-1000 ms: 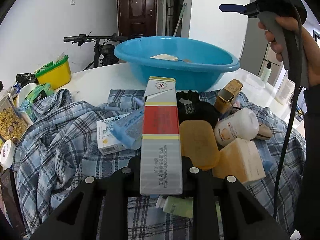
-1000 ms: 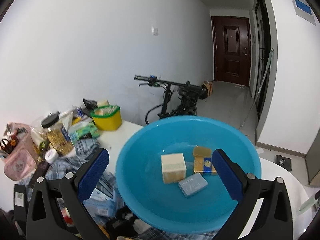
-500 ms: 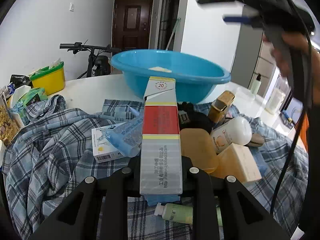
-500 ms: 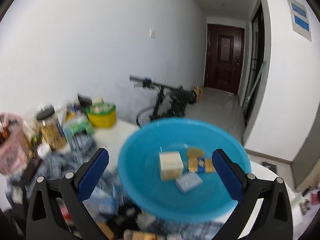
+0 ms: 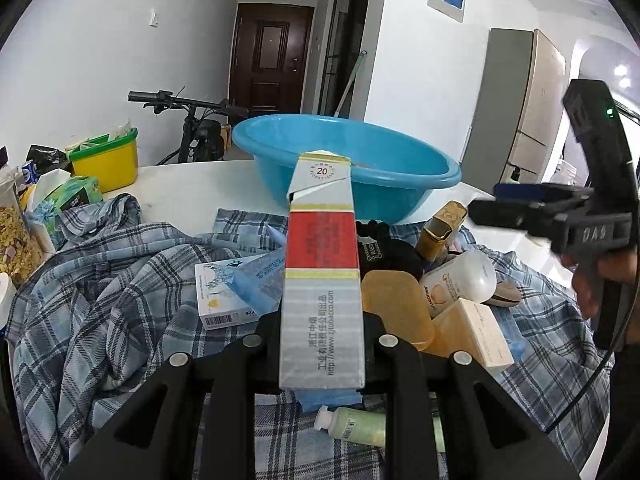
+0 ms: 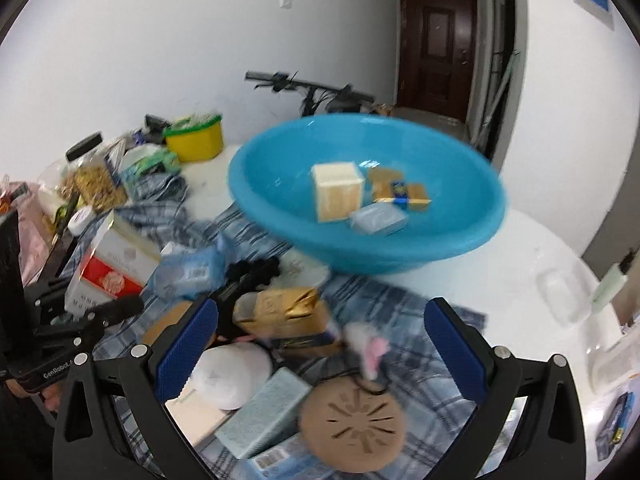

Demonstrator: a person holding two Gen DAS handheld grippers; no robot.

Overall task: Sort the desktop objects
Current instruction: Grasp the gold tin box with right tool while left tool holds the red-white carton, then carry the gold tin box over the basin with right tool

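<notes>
My left gripper [image 5: 322,344] is shut on a long red, white and silver carton [image 5: 321,276], held above a checked cloth [image 5: 100,300] strewn with items; the carton also shows in the right wrist view [image 6: 110,268]. The blue basin [image 5: 352,168] stands behind it on the white table and holds a cream box [image 6: 338,192], a gold and blue pack [image 6: 400,192] and a pale blue pack [image 6: 378,220]. My right gripper [image 6: 320,350] is open and empty, above a gold box [image 6: 284,316], a white bottle [image 6: 230,372] and a tan round disc [image 6: 352,428].
A yellow tub [image 5: 106,160] and a jar of cereal [image 5: 16,240] stand at the table's left. A bicycle [image 5: 192,120] leans behind the table. A green tube [image 5: 360,426], an orange soap case [image 5: 396,316] and a white and blue box [image 5: 224,296] lie on the cloth.
My right gripper has dropped from above the basin down and back over the pile on the cloth. My left gripper still holds the carton, a little lower.
</notes>
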